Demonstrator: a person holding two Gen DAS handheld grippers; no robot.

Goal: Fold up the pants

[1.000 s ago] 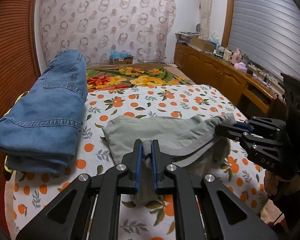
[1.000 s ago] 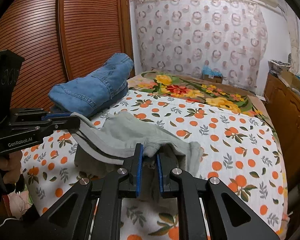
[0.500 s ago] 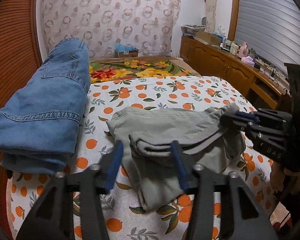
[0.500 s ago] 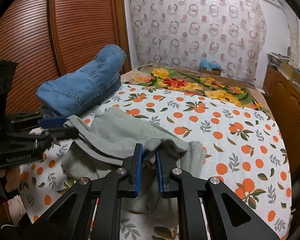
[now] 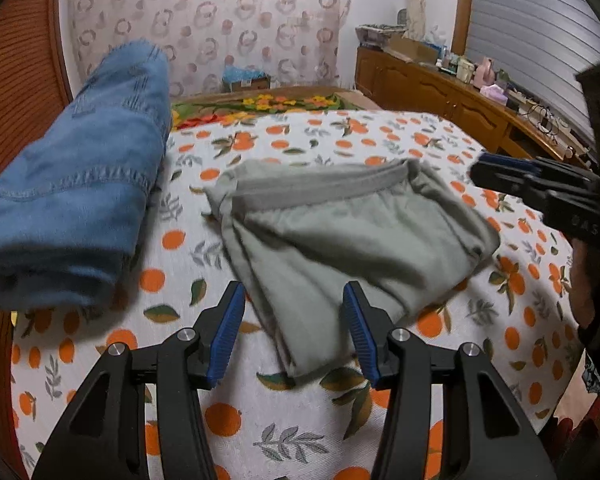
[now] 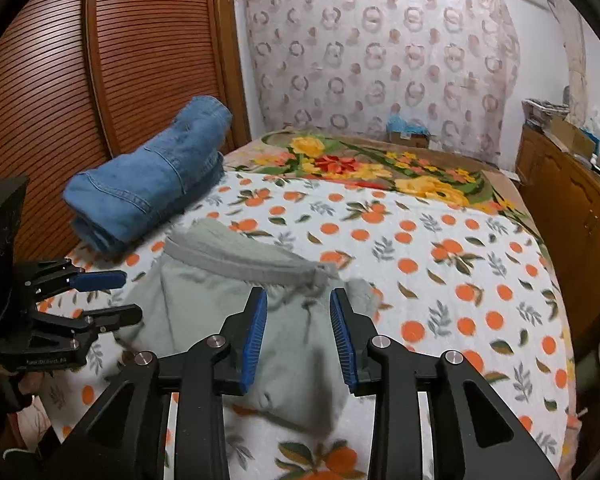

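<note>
Grey-green pants (image 5: 352,232) lie folded on the bed (image 5: 380,136), on the orange-print bedspread, waistband along the far edge; loose, nothing pinching them

Left gripper (image 5: 294,328) tilted down over the near edge of the pants; jaws stand apart, blue pads either side of the near fold with the cloth below and between them, pads not pressing it. In the right wrist view the same gripper (image 6: 120,296) shows from the side at far left, its two fingers spread one above the other at the left edge of the pants, a hand below it at the frame edge, mostly hidden

Right gripper (image 6: 298,332) angled down over the right end of the pants near the waistband corner; jaws opening, cloth lying between the pads but not clamped. From the left wrist view it (image 5: 496,174) sits at the right, just beside the waistband end

Folded blue jeans (image 5: 76,184) stacked on the left of the bed, apart from the pants
</note>
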